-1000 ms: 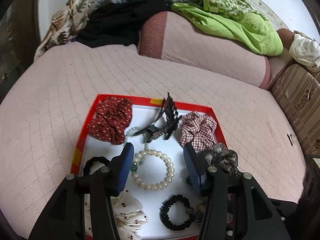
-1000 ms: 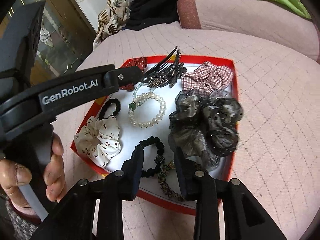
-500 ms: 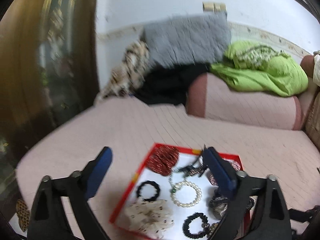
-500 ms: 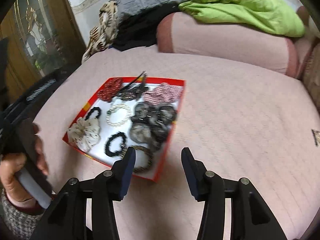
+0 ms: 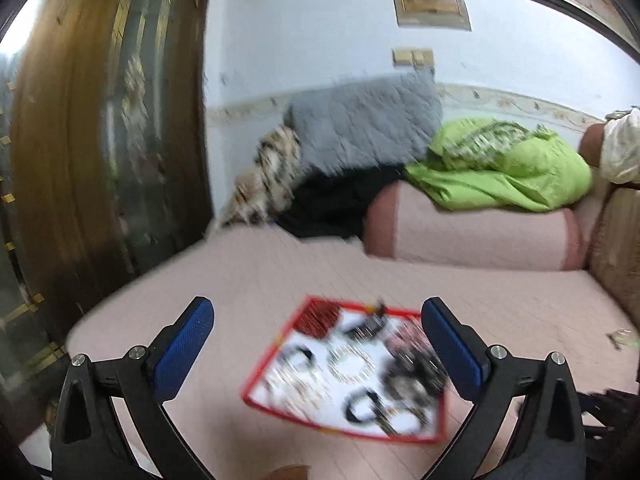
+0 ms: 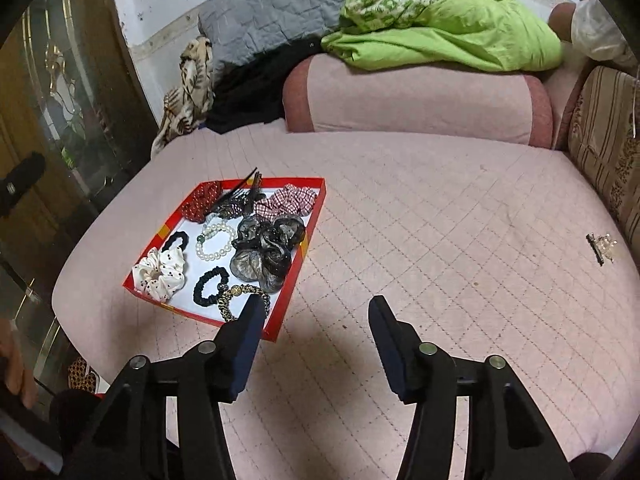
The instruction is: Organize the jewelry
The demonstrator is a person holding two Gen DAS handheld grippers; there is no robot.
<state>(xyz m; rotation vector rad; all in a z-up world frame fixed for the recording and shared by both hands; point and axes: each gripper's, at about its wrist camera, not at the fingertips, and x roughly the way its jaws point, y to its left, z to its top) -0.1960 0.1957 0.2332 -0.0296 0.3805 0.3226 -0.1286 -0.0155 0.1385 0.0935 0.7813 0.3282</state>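
1. We note the right gripper [image 6: 316, 312] nearest us, hovering over the pink quilted mattress [image 6: 440, 240]. Its jaws have just been opening; they stand apart with nothing between them.
2. We note the left gripper [image 5: 316, 344] likewise released, jaws spread wide and just opened further, nothing held. Its view is motion-blurred.
3. Just past the right gripper's left finger [image 6: 248, 332] sits the red-rimmed tray [image 6: 308, 236], white inside, flat on the mattress toward its left edge.
4. In the tray's near part we see a black bead bracelet [image 6: 210, 286] touching a gold-and-black beaded band [image 6: 240, 294], with a white spotted scrunchie [image 6: 160, 272] at the near-left corner.
5. Mid tray: a pearl bracelet [image 6: 214, 242], a small black hair tie [image 6: 176, 240], and a dark sheer scrunchie [image 6: 266, 252] along the right side.
6. Far tray: a red dotted scrunchie [image 6: 198, 202], a dark claw clip [image 6: 238, 200], a plaid scrunchie [image 6: 290, 202].
7. Well apart, on the mattress at far right, lies a small clear clip [image 6: 602, 246].
8. Beyond: a pink bolster [image 6: 416, 100], green bedding [image 6: 444, 32] on it, a grey pillow [image 6: 276, 12] against the wall.
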